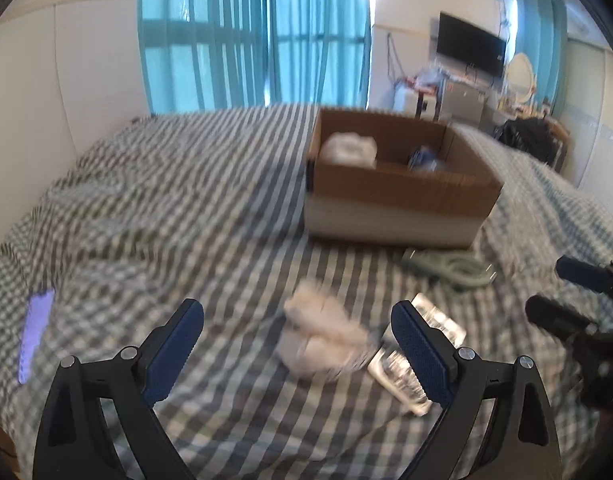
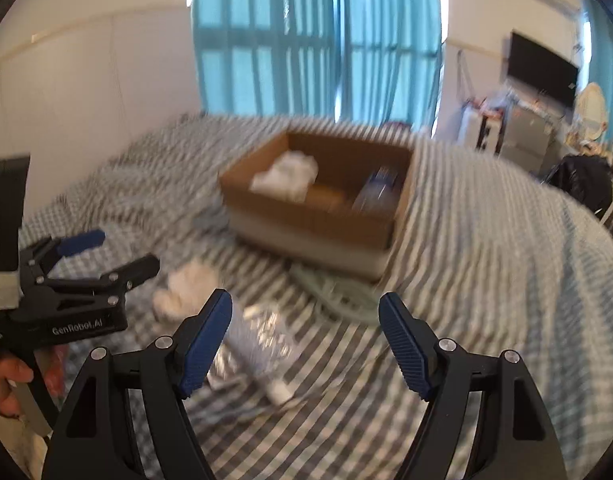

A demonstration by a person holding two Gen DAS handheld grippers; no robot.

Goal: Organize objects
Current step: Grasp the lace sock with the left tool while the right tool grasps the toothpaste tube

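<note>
A cardboard box (image 1: 402,190) (image 2: 306,216) sits on the striped bed and holds a white cloth (image 1: 348,148) (image 2: 286,176) and a blue-labelled bottle (image 1: 424,158) (image 2: 378,188). On the bed in front lie a white crumpled cloth (image 1: 322,336) (image 2: 186,292), a clear plastic bottle (image 1: 406,368) (image 2: 262,344) and a pale green cable (image 1: 450,266) (image 2: 338,296). My left gripper (image 1: 298,344) (image 2: 114,250) is open above the white cloth. My right gripper (image 2: 306,340) (image 1: 554,292) is open over the clear bottle. Both views are blurred.
A purple comb-like item (image 1: 34,332) lies on the bed at the left. A white wall (image 1: 46,80) borders the bed's left side. Blue curtains (image 1: 254,32) hang behind. A TV (image 1: 470,44) and cluttered furniture stand at the far right.
</note>
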